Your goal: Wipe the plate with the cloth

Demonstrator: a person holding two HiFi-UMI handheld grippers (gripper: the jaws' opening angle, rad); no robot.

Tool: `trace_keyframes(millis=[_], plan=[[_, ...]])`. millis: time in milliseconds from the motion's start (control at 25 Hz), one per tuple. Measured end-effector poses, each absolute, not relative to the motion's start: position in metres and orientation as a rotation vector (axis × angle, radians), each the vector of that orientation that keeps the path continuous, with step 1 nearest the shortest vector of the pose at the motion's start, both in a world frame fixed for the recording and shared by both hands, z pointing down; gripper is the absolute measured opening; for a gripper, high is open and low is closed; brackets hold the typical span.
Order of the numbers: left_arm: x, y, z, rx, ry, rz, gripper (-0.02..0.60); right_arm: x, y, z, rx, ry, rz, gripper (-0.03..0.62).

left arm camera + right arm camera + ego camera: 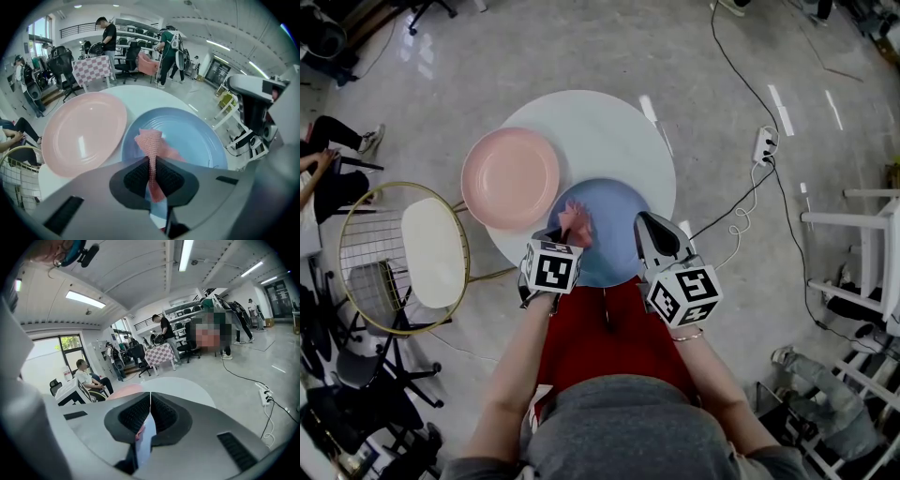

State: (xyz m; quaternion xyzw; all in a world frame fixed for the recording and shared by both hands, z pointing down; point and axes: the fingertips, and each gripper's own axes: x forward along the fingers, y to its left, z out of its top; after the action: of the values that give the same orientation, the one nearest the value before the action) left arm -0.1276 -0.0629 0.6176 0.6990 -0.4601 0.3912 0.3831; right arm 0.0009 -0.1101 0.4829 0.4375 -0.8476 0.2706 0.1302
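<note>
Pink cloth is pinched in the left hand-held gripper and laid on the blue plate on the counter. The plate rim is clamped by the right hand-held gripper — wiping is judged barely begun, most of the surface left.

Open lab: shelving, office chairs

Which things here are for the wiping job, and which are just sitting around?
For the job:
- the cloth, pinched in the left gripper
- the blue plate, gripped at its rim by the right gripper

Just lying about:
- the pink plate, beside the blue one on the white table
- the power strip on the floor
- the wire chair
</note>
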Motion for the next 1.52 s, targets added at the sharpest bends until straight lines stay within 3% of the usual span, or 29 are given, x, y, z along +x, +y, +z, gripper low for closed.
trace_keyframes(millis=[640, 1080, 1520], plan=[[-0.17, -0.055, 0.583, 1.88, -1.253, 0.955, 0.032, 0.012, -0.087, 0.472, 1.45, -2.401, 0.76, 0.029], [-0.068, -0.038, 0.563, 2.035, -0.96, 0.795, 0.032, 0.08, -0.057, 0.469, 1.685, -2.277, 0.786, 0.029], [0.009, -0.008, 0.574, 2.038, -0.801, 0.819, 0.032, 0.123, -0.046, 0.474, 1.709, -2.258, 0.818, 0.029]])
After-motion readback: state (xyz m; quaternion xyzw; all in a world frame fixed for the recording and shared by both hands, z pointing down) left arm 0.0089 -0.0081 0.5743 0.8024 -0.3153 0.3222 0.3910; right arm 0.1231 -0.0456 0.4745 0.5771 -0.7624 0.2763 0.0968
